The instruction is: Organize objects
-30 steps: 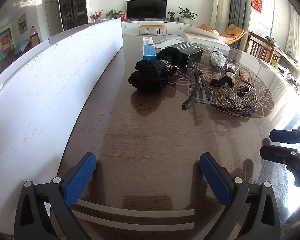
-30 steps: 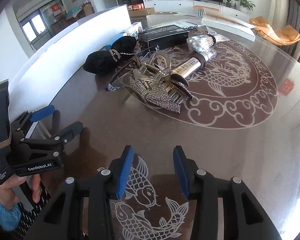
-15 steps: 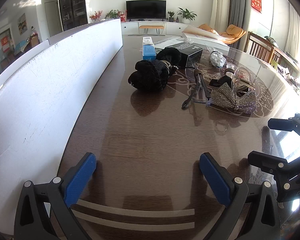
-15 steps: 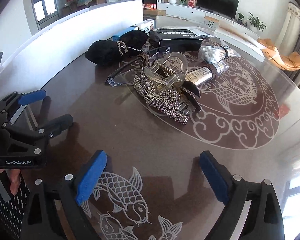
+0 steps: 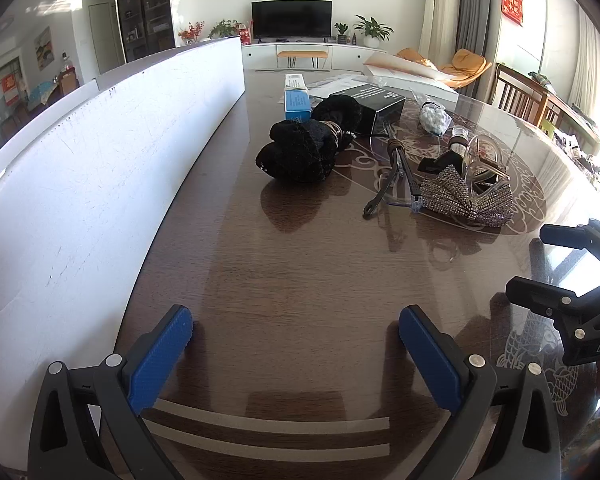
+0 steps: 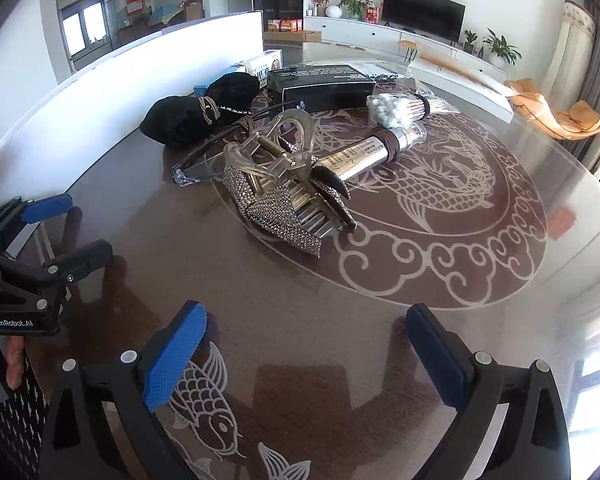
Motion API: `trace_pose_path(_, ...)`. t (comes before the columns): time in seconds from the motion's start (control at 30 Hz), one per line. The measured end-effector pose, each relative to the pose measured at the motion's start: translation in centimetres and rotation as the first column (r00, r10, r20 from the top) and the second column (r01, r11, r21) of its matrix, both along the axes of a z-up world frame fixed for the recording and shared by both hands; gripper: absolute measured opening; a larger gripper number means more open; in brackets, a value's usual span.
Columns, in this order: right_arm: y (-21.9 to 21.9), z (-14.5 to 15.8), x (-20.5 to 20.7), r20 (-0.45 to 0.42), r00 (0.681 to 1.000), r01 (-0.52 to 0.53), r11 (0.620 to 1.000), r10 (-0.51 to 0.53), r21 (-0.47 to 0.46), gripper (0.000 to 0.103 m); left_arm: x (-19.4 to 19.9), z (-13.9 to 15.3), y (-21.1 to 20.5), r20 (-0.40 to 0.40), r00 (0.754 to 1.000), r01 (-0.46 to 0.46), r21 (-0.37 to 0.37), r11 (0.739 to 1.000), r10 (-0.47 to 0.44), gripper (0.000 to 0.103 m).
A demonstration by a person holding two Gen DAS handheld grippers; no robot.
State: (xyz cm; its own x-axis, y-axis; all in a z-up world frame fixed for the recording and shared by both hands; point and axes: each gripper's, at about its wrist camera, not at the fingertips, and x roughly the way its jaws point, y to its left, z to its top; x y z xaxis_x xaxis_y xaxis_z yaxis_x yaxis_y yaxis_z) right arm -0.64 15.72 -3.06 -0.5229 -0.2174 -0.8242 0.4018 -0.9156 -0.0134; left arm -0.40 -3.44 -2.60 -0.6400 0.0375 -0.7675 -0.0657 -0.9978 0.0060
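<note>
Both grippers hover over the glass-covered tabletop (image 6: 500, 280), short of the rhinestone bow clip (image 6: 276, 212). The left gripper (image 5: 296, 344) has its jaws wide apart on nothing; the right gripper's (image 6: 306, 344) jaws are opening, also empty. Behind the clip lie a clear claw clip (image 6: 276, 148), silver tube (image 6: 372, 152), black scrunchie (image 6: 196, 112) and black box (image 6: 324, 82).

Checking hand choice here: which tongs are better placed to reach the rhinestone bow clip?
Right. The right tongs are opening, empty, with the rhinestone bow clip almost straight ahead; from the left tongs it lies off to the right.
</note>
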Motion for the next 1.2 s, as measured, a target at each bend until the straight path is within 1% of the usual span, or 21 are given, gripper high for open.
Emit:
trace_pose_path(0.23, 0.1, -0.1, 0.0, -0.002, 1.0, 0.006, 1.0, -0.006, -0.005, 0.1, 0.0, 0.1, -0.1, 0.02, 0.999, 0.046, 0.001, 0.999, -0.046, 0.103)
trace_pose_path(0.4, 0.1, -0.1, 0.0, -0.003, 1.0, 0.006, 1.0, -0.006, -0.006, 0.1, 0.0, 0.1, -0.3, 0.031, 0.999, 0.025, 0.001, 1.0, -0.025, 0.103)
trace_pose_path(0.43, 0.1, -0.1, 0.0, -0.003, 1.0, 0.006, 1.0, -0.006, -0.006, 0.1, -0.1, 0.2, -0.5, 0.034, 0.999, 0.019, 0.012, 1.0, -0.02, 0.103)
trace_pose_path(0.53, 0.1, -0.1, 0.0, -0.004, 1.0, 0.007, 1.0, -0.007, -0.005, 0.1, -0.8, 1.0, -1.3, 0.02, 1.0, -0.014, 0.101, 0.995, 0.012, 0.103)
trace_pose_path(0.6, 0.1, -0.1, 0.0, -0.004, 1.0, 0.007, 1.0, -0.007, -0.005, 0.1, -2.3, 1.7, -1.7, 0.018, 0.999, -0.034, 0.132, 0.991, 0.032, 0.103)
trace_pose_path(0.67, 0.1, -0.1, 0.0, -0.004, 1.0, 0.007, 1.0, -0.007, -0.006, 0.1, -4.4, 2.7, -1.6, 0.017, 0.999, -0.035, 0.134, 0.99, 0.033, 0.101)
trace_pose_path(0.8, 0.2, 0.0, 0.0, -0.004, 1.0, 0.007, 1.0, -0.007, -0.013, 0.1, -9.4, 4.1, -0.5, -0.008, 1.0, -0.021, 0.074, 0.997, 0.022, 0.1)
trace_pose_path(0.87, 0.4, 0.0, 0.0, -0.003, 1.0, 0.009, 1.0, -0.009, -0.026, 0.1, -11.6, 4.1, 0.0, -0.005, 1.0, -0.017, 0.048, 0.999, 0.018, 0.099)
trace_pose_path(0.9, 0.5, 0.1, 0.0, -0.003, 1.0, 0.012, 0.999, -0.012, -0.033, 0.1, -12.5, 3.8, 0.3, -0.001, 1.0, -0.014, 0.043, 0.999, 0.015, 0.097)
trace_pose_path(0.93, 0.6, 0.1, 0.0, -0.003, 1.0, 0.018, 0.999, -0.018, -0.039, 0.1, -13.2, 3.4, 0.5, 0.011, 1.0, -0.011, 0.039, 0.999, 0.01, 0.087)
trace_pose_path(0.97, 0.7, 0.1, -0.1, -0.002, 1.0, 0.025, 0.999, -0.026, -0.045, 0.1, -13.7, 2.9, 0.7, 0.035, 0.999, -0.002, 0.036, 0.999, 0.001, 0.069)
trace_pose_path(1.0, 0.9, 0.1, -0.2, -0.002, 0.999, 0.034, 0.998, -0.035, -0.049, 0.1, -14.0, 2.2, 0.9, 0.063, 0.998, 0.012, 0.038, 0.999, -0.014, 0.057)
trace_pose_path(1.03, 1.0, 0.1, -0.2, -0.002, 0.999, 0.043, 0.998, -0.043, -0.054, 0.1, -14.0, 1.6, 1.1, 0.084, 0.996, 0.028, 0.044, 0.999, -0.032, 0.04)
trace_pose_path(1.1, 1.3, 0.2, -0.3, -0.003, 0.998, 0.058, 0.996, -0.058, -0.064, 0.1, -12.6, 1.5, 1.4, 0.064, 0.997, 0.036, 0.014, 0.999, -0.037, 0.031)
trace_pose_path(1.13, 1.4, 0.2, -0.3, -0.004, 0.998, 0.063, 0.996, -0.063, -0.071, 0.1, -11.6, 1.5, 1.4, 0.069, 0.997, 0.042, 0.008, 0.999, -0.042, 0.029)
trace_pose_path(1.2, 1.6, 0.3, -0.3, -0.006, 0.998, 0.066, 0.994, -0.067, -0.084, 0.1, -8.9, 1.8, 0.9, 0.097, 0.994, 0.048, 0.037, 0.998, -0.051, 0.029)
